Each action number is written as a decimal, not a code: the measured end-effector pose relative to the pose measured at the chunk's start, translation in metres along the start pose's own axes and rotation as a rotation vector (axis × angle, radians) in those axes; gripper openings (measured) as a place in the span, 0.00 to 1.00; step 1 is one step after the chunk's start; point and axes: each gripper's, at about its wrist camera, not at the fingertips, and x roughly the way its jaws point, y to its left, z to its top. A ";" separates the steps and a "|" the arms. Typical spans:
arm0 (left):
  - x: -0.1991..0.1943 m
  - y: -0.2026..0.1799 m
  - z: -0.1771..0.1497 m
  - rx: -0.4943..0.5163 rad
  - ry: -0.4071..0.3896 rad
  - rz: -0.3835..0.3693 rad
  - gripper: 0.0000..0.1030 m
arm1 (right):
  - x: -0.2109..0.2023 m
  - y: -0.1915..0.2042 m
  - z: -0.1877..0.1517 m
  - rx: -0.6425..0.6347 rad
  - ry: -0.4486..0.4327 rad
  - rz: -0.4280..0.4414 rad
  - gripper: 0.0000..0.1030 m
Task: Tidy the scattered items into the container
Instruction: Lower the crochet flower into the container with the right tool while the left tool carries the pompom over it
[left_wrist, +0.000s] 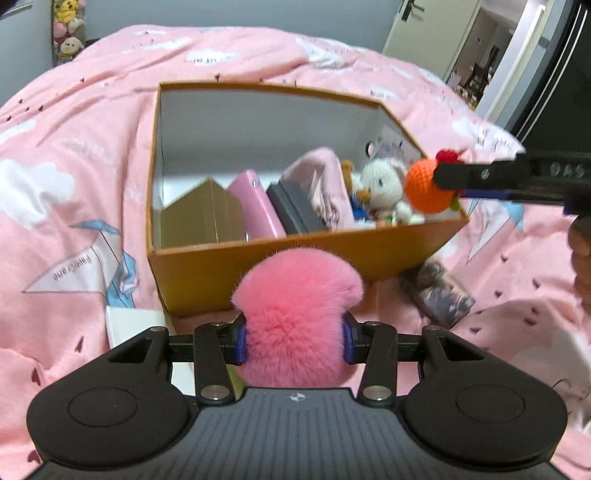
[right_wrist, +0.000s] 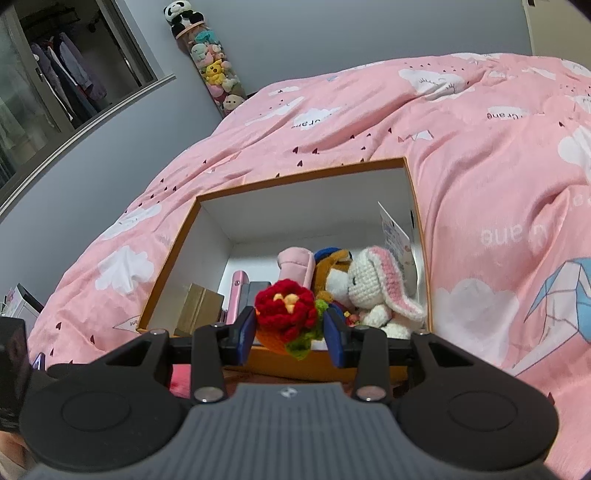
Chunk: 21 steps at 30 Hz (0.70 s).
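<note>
An orange cardboard box with a white inside sits on the pink bed; it also shows in the right wrist view. It holds a crochet bunny, a pink case, a brown carton and other items. My left gripper is shut on a fluffy pink pompom, just in front of the box's near wall. My right gripper is shut on an orange crochet toy with a red flower, held over the box's near right corner.
A patterned dark pouch lies on the duvet by the box's right corner. A white card lies at its left corner. A tube of plush toys stands against the grey wall. A wardrobe is at left.
</note>
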 end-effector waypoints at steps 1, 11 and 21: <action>-0.005 0.001 0.002 -0.008 -0.011 -0.008 0.50 | -0.001 0.001 0.002 -0.005 -0.005 -0.001 0.41; -0.041 0.007 0.033 -0.021 -0.108 -0.037 0.50 | -0.001 -0.011 0.024 -0.006 -0.038 -0.045 0.41; -0.041 0.011 0.074 0.018 -0.146 0.000 0.50 | 0.039 -0.025 0.009 0.006 0.068 -0.099 0.41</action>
